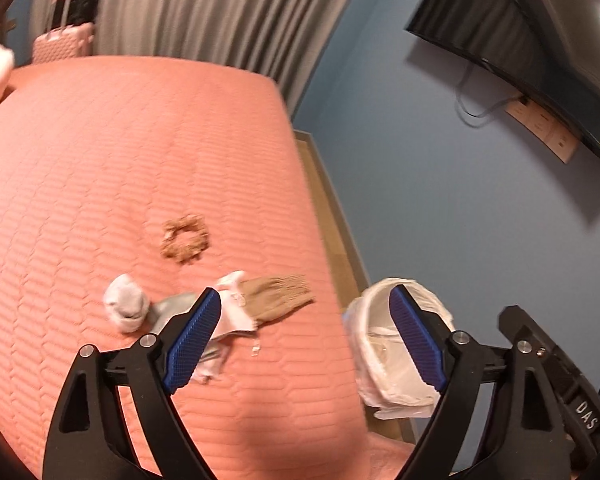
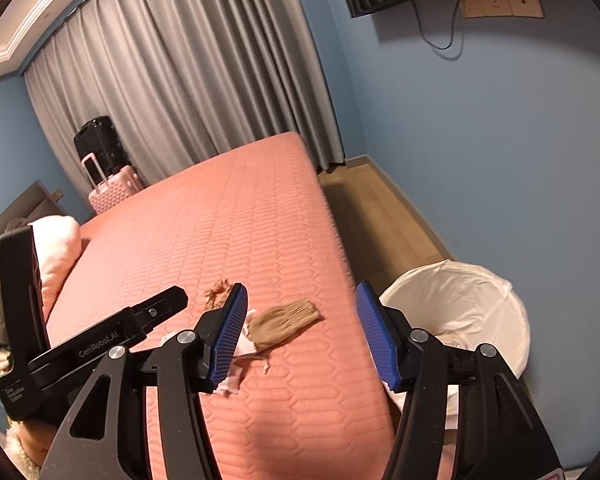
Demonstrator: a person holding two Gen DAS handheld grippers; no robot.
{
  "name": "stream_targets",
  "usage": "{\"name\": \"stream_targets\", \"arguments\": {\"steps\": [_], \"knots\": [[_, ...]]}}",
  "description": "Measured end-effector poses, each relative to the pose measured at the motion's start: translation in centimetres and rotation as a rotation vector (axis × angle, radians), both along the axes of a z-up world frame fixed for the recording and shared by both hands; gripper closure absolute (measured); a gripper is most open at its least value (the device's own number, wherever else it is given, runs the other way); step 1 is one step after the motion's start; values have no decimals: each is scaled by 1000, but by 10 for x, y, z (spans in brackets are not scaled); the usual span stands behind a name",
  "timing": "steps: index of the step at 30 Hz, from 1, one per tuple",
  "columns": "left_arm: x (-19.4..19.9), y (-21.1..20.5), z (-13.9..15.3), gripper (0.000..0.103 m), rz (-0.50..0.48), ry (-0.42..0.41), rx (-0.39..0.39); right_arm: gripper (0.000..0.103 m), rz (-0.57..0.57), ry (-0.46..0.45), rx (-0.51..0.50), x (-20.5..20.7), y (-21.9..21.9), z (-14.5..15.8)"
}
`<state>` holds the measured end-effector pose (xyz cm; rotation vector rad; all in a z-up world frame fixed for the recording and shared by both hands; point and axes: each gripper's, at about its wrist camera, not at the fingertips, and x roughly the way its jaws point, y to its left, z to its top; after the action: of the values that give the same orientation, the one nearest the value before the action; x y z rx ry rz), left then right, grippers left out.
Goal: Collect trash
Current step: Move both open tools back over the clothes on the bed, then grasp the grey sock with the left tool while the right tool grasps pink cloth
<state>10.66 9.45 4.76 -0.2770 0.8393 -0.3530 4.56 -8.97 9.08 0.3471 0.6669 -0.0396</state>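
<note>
1. The left tool (image 1: 304,312) is seen spread wide above the near edge of a pink quilted bed (image 1: 120,160), nothing caught between its blue pads (image 1: 194,344); the gap frames bare bedspread and the bed's edge.

2. The right tool (image 2: 300,320) is likewise held spread and empty, angled down over the same corner of the bed, with the left tool's black body visible at its left side.

3. Just beyond the left tool's near pad, a small heap of litter is spread on the bed: a crumpled white tissue (image 1: 126,304), a torn white-and-pink wrapper (image 1: 230,320) and a tan ribbed sock (image 1: 280,296), the wrapper and sock overlapping. A tiny clear scrap (image 1: 255,348) lies on the bedspread close by.

4. Farther up the bed, a tan fuzzy scrunchie (image 1: 186,238) lies apart from the heap.

5. On the wooden floor beside the bed, a waste bin lined with a white plastic bag (image 2: 460,292) is stood within easy reach, apparently so that pieces can be carried straight over the edge; something pale already lies inside.

6. Both tools are judged to be readied for a fresh pick, the heap being nearest.

7. A pink suitcase (image 2: 114,192) is parked by grey curtains (image 2: 180,80) at the far end.
</note>
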Motion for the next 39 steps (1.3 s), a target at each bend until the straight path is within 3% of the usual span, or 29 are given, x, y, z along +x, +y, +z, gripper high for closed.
{"name": "stream_targets", "arguments": {"steps": [12,30,34,39], "knots": [[13,76,-49,21,149,100,37,47,96,88,8,26,58,-30],[60,116,-132,21,191,281,56,47,181,274,31,99,125,-120],[71,119,-143,25,182,305,41,47,194,316,42,118,135,-143],[79,120,-151,40,160,328,25,48,208,354,42,137,147,-167]]}}
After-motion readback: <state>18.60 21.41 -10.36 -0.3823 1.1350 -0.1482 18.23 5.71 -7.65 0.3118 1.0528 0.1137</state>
